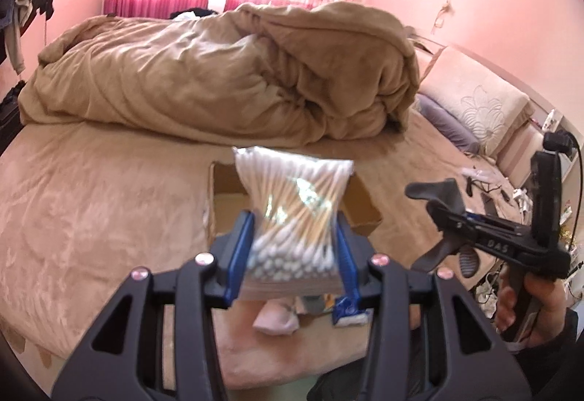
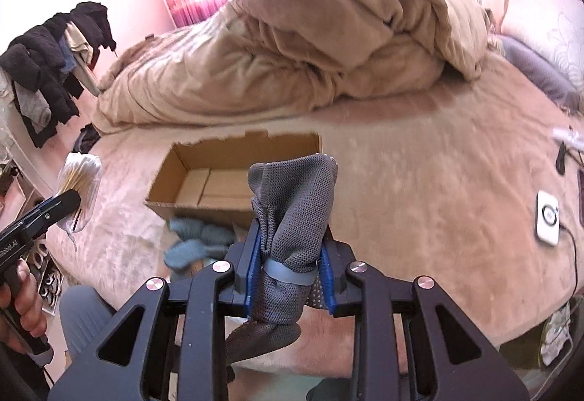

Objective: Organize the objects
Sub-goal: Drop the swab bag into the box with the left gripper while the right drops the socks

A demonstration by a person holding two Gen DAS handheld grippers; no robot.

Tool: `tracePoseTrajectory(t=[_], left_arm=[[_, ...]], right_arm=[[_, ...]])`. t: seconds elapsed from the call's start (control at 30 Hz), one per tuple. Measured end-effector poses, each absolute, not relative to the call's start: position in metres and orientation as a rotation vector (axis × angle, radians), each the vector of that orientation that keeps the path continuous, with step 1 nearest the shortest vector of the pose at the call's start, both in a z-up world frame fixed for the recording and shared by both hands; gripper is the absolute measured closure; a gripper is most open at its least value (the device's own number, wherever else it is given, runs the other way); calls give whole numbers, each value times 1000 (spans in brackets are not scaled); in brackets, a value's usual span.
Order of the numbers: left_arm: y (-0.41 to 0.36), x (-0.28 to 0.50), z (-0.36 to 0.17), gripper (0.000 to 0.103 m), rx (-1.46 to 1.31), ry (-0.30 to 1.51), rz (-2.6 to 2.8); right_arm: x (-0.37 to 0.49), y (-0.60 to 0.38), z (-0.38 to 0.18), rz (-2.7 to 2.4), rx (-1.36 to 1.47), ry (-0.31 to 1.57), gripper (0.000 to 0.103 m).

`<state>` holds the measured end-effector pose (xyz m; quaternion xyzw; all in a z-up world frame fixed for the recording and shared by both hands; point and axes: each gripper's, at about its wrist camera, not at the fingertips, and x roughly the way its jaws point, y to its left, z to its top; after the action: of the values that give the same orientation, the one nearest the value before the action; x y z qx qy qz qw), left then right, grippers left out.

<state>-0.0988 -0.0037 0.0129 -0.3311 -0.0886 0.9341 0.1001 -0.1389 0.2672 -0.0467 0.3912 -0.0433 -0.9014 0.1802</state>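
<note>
- The left gripper (image 1: 294, 247) is clamped on a clear bag of cotton swabs (image 1: 292, 203), held in the air at the centre of the left wrist view, in front of and above the cardboard box (image 1: 361, 203).
- The right gripper (image 2: 290, 273) is closed on a grey mesh sock (image 2: 292, 218) with a pale band around it; the sock stands up between the blue pads, in the lower centre of the right wrist view, nearer the camera than the box.
- The box lies open on the bed (image 2: 419, 200), centre-left in the right wrist view. What shows of its inside is bare cardboard, so I judge that sorting has hardly begun.
- Both held items are not yet in the box; dropping them in looks like the step in hand.
- Left to gather: a blue-grey cloth bundle (image 2: 197, 244) just in front of the box, and a small pink-white cloth (image 1: 277, 322) and a blue packet (image 1: 348, 313) under the left gripper.
- The rumpled tan duvet (image 1: 219, 79) fills the upper frame, well apart from the box.
</note>
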Motion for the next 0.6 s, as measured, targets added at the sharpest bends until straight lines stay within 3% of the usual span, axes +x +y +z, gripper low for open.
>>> tracePoseTrajectory(t=[0.3,0.6], left_arm=[[15,-142,27,59,-928,-236,2765],[42,-203,-9,59,-991,-281,2695]], right_arm=[[-172,252,-16,-2547,965,-64,74],[-221,236,-18,-2525,916,-16,74]])
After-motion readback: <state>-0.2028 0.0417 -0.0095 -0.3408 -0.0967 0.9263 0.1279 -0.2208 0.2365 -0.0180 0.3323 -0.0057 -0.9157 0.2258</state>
